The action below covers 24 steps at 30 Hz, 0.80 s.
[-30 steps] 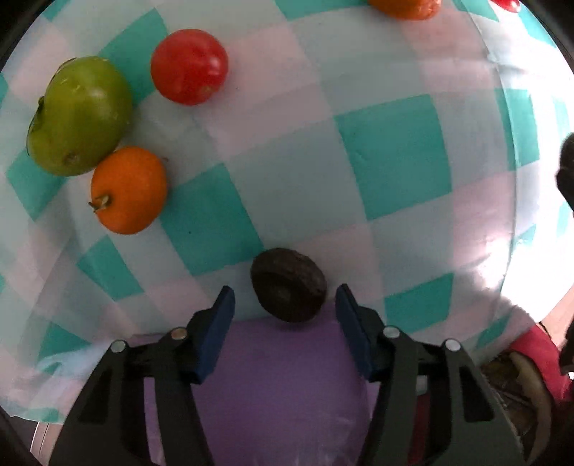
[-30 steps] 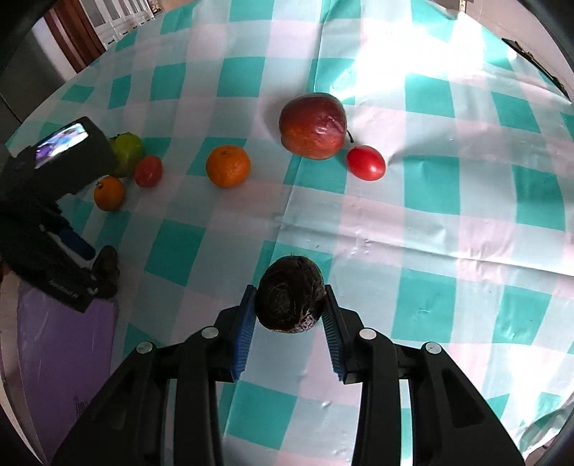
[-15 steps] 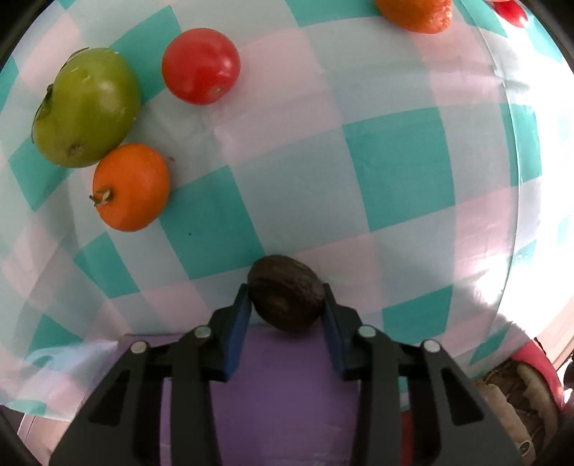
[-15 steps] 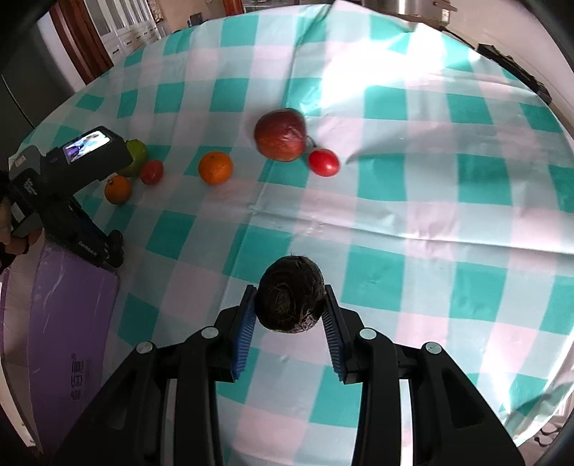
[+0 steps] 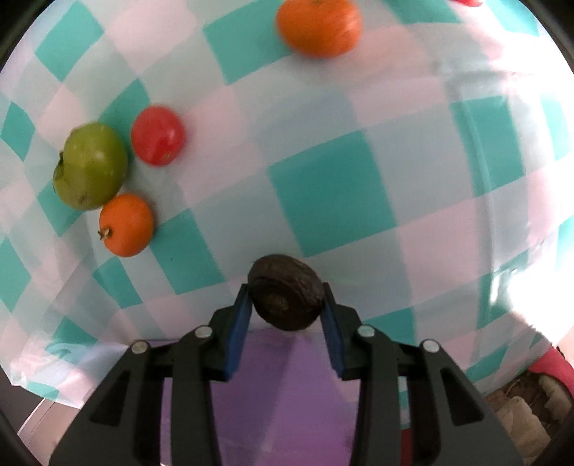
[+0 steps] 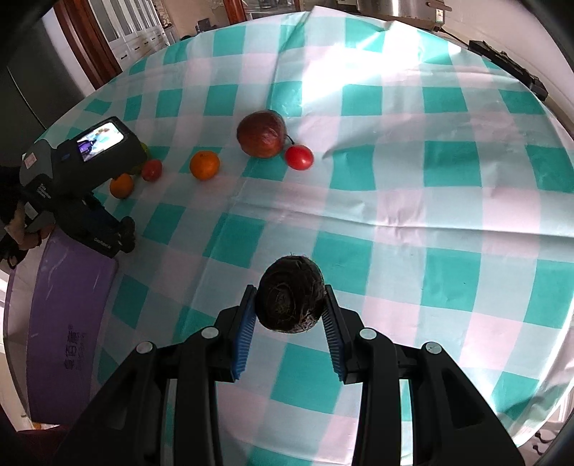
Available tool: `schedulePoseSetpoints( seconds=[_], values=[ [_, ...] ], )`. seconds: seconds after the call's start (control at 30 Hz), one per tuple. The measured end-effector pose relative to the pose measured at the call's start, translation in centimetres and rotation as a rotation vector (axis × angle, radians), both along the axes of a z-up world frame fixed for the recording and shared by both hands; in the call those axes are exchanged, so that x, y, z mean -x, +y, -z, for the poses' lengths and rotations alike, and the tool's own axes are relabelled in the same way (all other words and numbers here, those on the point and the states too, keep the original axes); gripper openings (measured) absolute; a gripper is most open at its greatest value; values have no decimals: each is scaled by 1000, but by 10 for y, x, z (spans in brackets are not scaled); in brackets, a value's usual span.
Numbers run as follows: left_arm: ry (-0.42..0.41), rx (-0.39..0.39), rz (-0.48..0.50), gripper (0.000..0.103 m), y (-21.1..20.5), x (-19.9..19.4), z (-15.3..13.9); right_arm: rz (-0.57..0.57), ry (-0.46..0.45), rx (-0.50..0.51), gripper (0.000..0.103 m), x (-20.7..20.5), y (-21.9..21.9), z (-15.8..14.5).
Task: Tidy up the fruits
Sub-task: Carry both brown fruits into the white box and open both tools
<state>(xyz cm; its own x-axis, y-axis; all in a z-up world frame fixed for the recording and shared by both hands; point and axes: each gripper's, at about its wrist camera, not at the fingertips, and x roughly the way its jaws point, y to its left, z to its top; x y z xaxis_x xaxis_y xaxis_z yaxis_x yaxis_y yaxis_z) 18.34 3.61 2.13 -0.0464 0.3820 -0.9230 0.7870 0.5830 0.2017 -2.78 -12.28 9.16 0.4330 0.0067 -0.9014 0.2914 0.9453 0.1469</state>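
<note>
Teal-and-white checked cloth (image 6: 448, 200) covers the round table, with a purple plastic bin (image 6: 68, 315) at its near-left edge. Each black two-finger gripper is clamped on a dark, rough, round fruit: the left gripper (image 5: 285, 315) grips a wrinkled brown one (image 5: 285, 299) over the cloth's edge just above the bin, the right gripper (image 6: 290, 315) a fibrous blackish one (image 6: 290, 294), probably to gather like with like. At ten o'clock in the left view cluster a green apple (image 5: 89, 165), red tomato (image 5: 158, 134) and small orange (image 5: 125, 224); a larger orange (image 5: 319, 27) sits at twelve.
</note>
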Motion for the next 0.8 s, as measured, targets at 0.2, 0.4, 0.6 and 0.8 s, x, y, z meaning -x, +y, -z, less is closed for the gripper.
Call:
schedulePoseSetpoints(
  seconds=[0.2, 0.4, 0.6, 0.8],
  values=[
    [-85, 151, -77, 38, -37, 23, -32, -8, 17, -7, 37, 20, -25, 11],
    [-187, 366, -196, 38, -60, 73, -54, -33, 34, -8, 37, 33, -43, 19],
    [-300, 580, -309, 38, -45, 145, -97, -83, 36, -17, 37, 32, -41, 19],
    [-429, 705, -437, 38, 18, 157, -125, -209, -32, -30, 37, 10, 4, -7]
  ],
)
